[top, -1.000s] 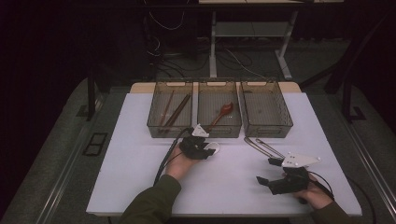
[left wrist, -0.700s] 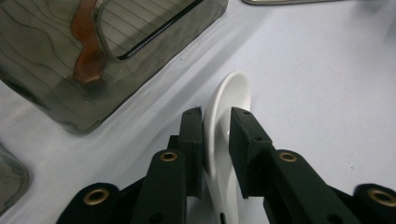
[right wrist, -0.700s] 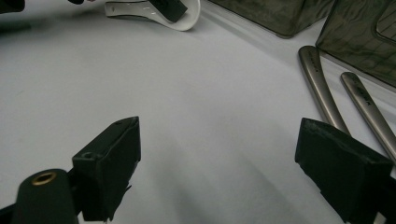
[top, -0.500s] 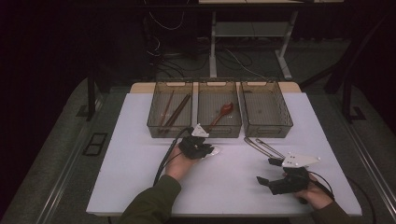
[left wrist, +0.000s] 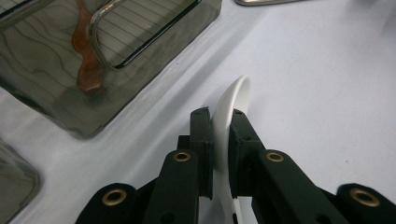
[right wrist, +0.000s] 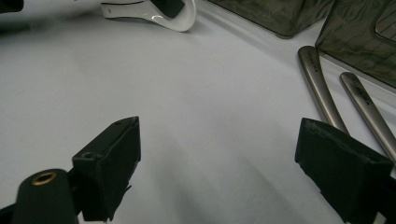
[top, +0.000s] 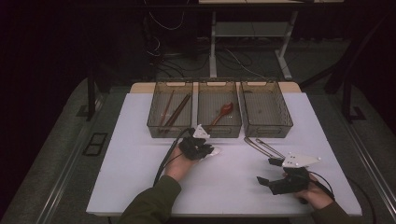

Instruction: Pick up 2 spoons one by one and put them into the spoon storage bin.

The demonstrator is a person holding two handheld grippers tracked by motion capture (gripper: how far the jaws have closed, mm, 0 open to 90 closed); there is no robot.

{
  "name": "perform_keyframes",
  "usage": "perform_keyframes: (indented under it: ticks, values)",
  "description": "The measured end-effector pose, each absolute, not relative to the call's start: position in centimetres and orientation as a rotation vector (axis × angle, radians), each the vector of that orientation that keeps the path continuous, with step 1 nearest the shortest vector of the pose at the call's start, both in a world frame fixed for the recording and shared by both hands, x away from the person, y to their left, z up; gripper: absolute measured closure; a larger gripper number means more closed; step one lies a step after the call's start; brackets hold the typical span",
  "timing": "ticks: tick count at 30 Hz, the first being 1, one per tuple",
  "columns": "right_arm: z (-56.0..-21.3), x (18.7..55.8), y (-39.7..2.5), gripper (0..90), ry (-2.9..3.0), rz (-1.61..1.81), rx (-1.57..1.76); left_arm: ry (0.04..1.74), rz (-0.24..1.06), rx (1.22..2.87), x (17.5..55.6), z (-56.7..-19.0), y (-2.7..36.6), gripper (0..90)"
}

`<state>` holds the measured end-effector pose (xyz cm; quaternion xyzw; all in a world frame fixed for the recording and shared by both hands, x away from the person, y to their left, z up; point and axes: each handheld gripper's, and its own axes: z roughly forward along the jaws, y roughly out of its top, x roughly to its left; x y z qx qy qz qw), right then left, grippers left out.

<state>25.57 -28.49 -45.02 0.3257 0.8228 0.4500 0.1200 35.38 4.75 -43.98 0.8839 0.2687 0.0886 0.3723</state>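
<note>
My left gripper [top: 205, 148] is shut on a white ceramic spoon [left wrist: 231, 112], held on edge just above the white table, in front of the middle bin [top: 219, 127]. In the left gripper view the spoon's curved rim sticks up between the two black jaws. The same spoon [right wrist: 154, 11] lies at the top of the right gripper view. My right gripper [top: 268, 171] rests open near the table's front right, jaws wide apart [right wrist: 217, 163] with nothing between them. Two metal utensil handles [right wrist: 322, 93] lie just ahead of it on the right.
Three smoky plastic bins stand in a row at the table's back: the left one [top: 170, 112] holds brown chopsticks, the middle one a reddish-brown spoon [top: 224, 111], the right one [top: 265, 109] looks bare. The metal utensils [top: 261, 145] lie before the right bin.
My left gripper with the white spoon has shifted slightly toward the person and to the right. The right gripper has stayed put.
</note>
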Motion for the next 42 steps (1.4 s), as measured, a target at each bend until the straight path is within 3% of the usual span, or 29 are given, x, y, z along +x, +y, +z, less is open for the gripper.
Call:
perform_keyframes:
  ticks: [23,42]
  values:
    - [-45.0,25.6,-28.5,14.2,2.405,1.327,0.953,0.643,0.151,2.242,34.3,-42.3,5.6,81.9]
    - [-45.1,25.7,-28.5,14.2,2.404,1.318,0.954,0.575,0.16,2.211,36.1,-38.4,4.6,81.9]
